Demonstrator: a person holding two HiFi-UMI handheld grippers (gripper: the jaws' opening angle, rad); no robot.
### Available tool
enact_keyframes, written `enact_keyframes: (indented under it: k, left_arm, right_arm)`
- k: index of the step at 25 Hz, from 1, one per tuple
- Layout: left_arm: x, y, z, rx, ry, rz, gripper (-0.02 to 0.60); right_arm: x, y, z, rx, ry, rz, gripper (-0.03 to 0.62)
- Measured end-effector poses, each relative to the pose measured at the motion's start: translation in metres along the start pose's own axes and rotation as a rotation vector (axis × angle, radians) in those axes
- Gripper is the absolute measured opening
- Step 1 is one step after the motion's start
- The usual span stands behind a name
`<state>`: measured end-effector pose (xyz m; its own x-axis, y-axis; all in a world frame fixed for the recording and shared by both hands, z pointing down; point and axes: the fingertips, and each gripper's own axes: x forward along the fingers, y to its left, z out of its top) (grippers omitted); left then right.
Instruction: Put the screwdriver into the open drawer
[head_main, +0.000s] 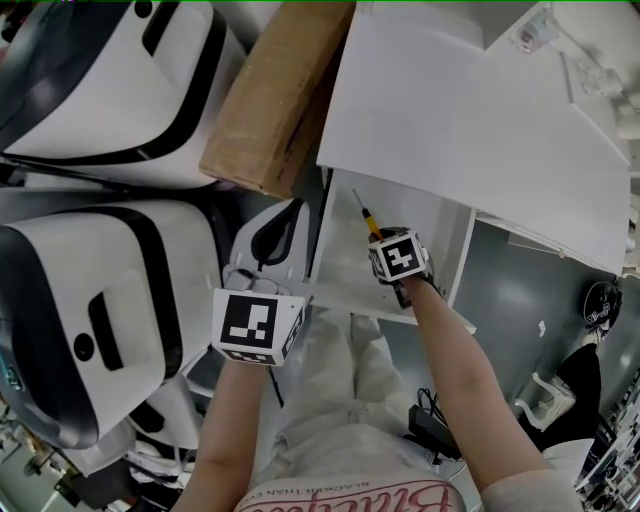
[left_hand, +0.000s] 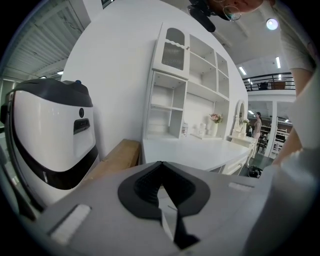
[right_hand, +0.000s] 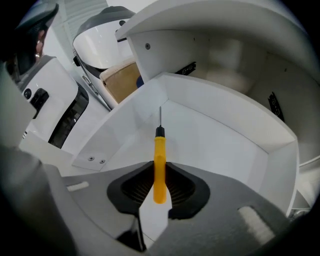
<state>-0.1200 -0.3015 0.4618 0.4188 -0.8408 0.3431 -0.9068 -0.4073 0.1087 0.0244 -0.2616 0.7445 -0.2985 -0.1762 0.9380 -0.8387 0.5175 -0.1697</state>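
Note:
The screwdriver (head_main: 368, 218) has a yellow handle and a thin dark shaft. My right gripper (head_main: 385, 243) is shut on the handle and points steeply down over the open white drawer (head_main: 338, 262). In the right gripper view the screwdriver (right_hand: 159, 167) stands between the black pads of the gripper (right_hand: 159, 186), its tip aimed at the drawer's bare floor (right_hand: 220, 145) and back corner. My left gripper (head_main: 277, 233) hangs left of the drawer, outside it. In its own view the left gripper (left_hand: 160, 169) is shut with nothing held.
The white desk top (head_main: 470, 120) overhangs the drawer's far end. A cardboard box (head_main: 275, 95) leans against the desk's left side. Two large white-and-black machines (head_main: 90, 300) crowd the left. My legs are below the drawer front. A white shelf unit (left_hand: 187, 95) stands on the desk.

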Motion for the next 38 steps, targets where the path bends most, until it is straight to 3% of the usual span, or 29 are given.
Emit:
enact_keyframes:
  k: [12,18,23,28,34,38]
  left_arm:
    - [-0.006,0.003,-0.009,-0.007,0.010,0.020,0.011]
    - [-0.008,0.000,-0.009,-0.013,0.009,0.028,0.011]
    - [-0.009,-0.004,-0.007,-0.013,0.001,0.028,0.011]
    - [-0.011,-0.008,0.000,-0.012,-0.009,0.031,0.012]
    - [-0.016,-0.010,0.015,-0.009,-0.034,0.042,0.011]
    - [-0.019,-0.014,0.025,-0.006,-0.049,0.044,0.011]
  right_arm:
    - [0.026,-0.003,-0.006,0.039,0.019,-0.021,0.076]
    - [0.023,-0.007,-0.017,0.046,0.084,-0.057,0.080]
    - [0.022,-0.004,-0.006,0.044,0.029,-0.039,0.143]
    - [0.003,-0.008,-0.025,0.063,0.138,-0.075,0.155]
    - [-0.011,0.000,0.007,0.008,-0.009,-0.032,0.155]
    - [-0.026,0.004,0.007,0.012,-0.015,-0.018,0.155]
